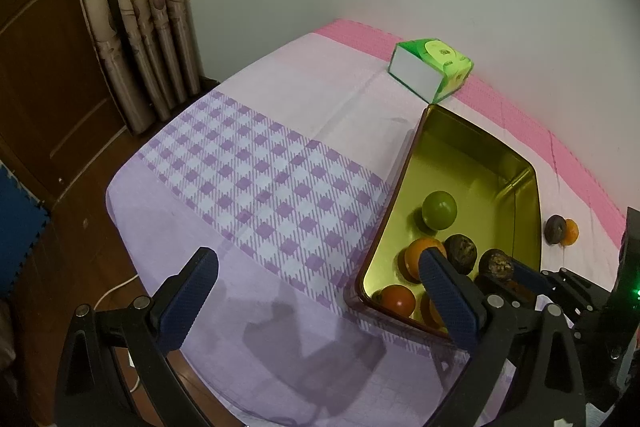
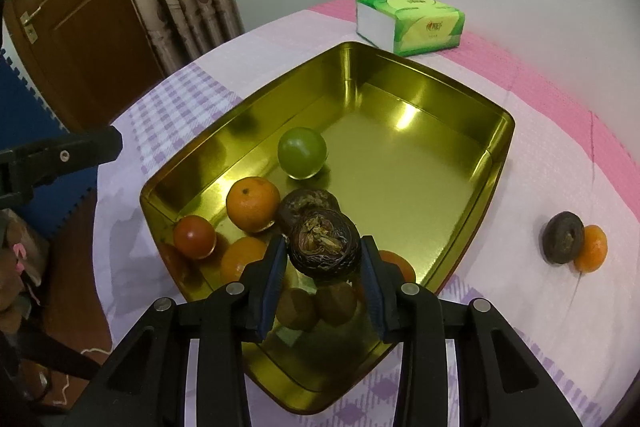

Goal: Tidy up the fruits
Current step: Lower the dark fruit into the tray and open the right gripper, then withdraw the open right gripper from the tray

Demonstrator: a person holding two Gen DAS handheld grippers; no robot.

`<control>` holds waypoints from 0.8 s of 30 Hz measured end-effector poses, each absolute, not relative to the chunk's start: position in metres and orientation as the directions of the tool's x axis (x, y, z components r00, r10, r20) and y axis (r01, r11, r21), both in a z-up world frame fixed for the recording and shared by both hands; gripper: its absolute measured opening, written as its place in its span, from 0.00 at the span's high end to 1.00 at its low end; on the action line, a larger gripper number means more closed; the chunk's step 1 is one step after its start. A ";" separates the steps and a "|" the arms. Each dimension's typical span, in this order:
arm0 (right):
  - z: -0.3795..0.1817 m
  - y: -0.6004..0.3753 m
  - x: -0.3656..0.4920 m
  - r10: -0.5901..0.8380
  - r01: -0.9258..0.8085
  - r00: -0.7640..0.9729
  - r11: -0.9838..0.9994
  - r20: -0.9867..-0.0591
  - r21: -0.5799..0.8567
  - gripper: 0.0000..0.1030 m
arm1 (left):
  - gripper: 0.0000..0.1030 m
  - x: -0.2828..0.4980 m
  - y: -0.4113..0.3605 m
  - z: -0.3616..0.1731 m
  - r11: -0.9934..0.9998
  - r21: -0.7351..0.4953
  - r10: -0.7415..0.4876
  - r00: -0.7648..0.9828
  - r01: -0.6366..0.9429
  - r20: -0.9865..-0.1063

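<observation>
A gold metal tray (image 2: 420, 75) (image 1: 524, 163) holds a green fruit (image 2: 302, 153) (image 1: 439, 210), oranges (image 2: 253, 203), a red tomato (image 2: 194, 236), a dark wrinkled fruit (image 2: 308, 205) and brown fruits (image 2: 316, 307). My right gripper (image 2: 324, 259) is shut on a dark brown wrinkled fruit (image 2: 325, 245) (image 1: 496, 265), held just above the tray's near part. A dark fruit (image 2: 564, 237) and an orange (image 2: 592, 249) lie together on the cloth right of the tray. My left gripper (image 1: 320, 267) is open and empty over the purple checked cloth, left of the tray.
A green tissue pack (image 2: 410, 23) (image 1: 432, 71) lies behind the tray near the wall. The table has a purple and pink cloth (image 1: 260, 167). Curtain (image 1: 136, 7) and wooden door (image 1: 40, 67) stand to the left; the table edge drops off there.
</observation>
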State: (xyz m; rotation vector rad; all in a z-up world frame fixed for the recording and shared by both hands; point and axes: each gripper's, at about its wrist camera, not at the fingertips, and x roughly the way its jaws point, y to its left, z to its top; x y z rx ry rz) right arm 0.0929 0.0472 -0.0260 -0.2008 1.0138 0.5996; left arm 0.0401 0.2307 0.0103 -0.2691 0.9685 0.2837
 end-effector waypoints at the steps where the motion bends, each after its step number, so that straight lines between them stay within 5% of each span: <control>1: -0.026 0.047 0.093 0.374 -0.558 0.386 0.823 -0.843 0.110 0.63 | 0.04 0.040 0.231 0.010 0.931 -0.096 0.116 0.535 -0.353 -0.837; 12: -0.022 0.046 0.091 0.392 -0.561 0.389 0.819 -0.834 0.123 0.59 | 0.04 0.042 0.229 0.005 0.933 -0.090 0.113 0.522 -0.348 -0.846; 17: -0.004 0.033 0.087 0.415 -0.546 0.446 0.828 -0.793 0.126 0.40 | 0.04 0.042 0.229 0.004 0.933 -0.088 0.113 0.518 -0.349 -0.848; 24: 0.010 -0.040 0.103 0.334 -0.398 0.557 0.911 -0.760 0.108 0.28 | 0.04 0.044 0.224 0.003 0.941 -0.081 0.110 0.523 -0.329 -0.845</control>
